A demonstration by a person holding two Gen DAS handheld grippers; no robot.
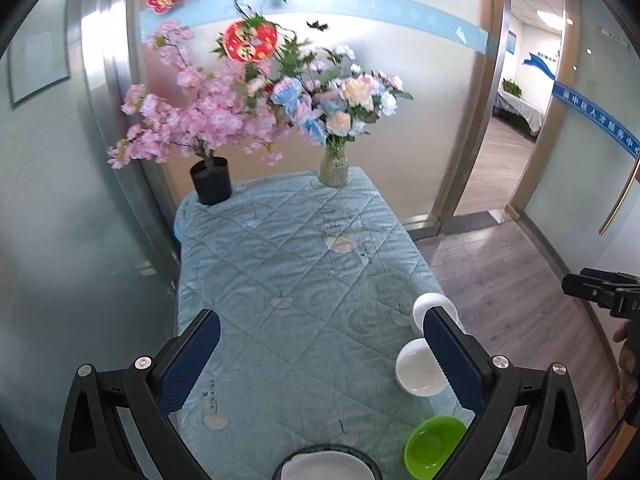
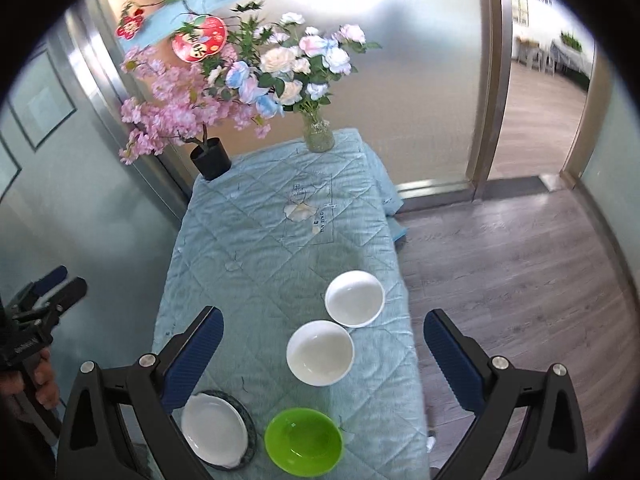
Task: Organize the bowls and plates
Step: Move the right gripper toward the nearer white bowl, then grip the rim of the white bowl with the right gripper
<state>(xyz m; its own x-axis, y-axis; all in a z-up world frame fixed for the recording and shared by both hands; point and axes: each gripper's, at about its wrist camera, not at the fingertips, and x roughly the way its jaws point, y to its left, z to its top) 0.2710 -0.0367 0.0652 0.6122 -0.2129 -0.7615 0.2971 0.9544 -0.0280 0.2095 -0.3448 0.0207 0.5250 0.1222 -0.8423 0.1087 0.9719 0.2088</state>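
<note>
Bowls on table; both jaws open.

Open cloth mid-table; bowls near, flowerpots far.

Both wrist cameras look down the table lengthwise from above its near end, sharing the cloth, bowls and flowers.

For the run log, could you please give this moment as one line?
left tongs: open, empty | right tongs: open, empty | two white bowls, green bowl, white plate on dark plate: untouched on quilt
</note>
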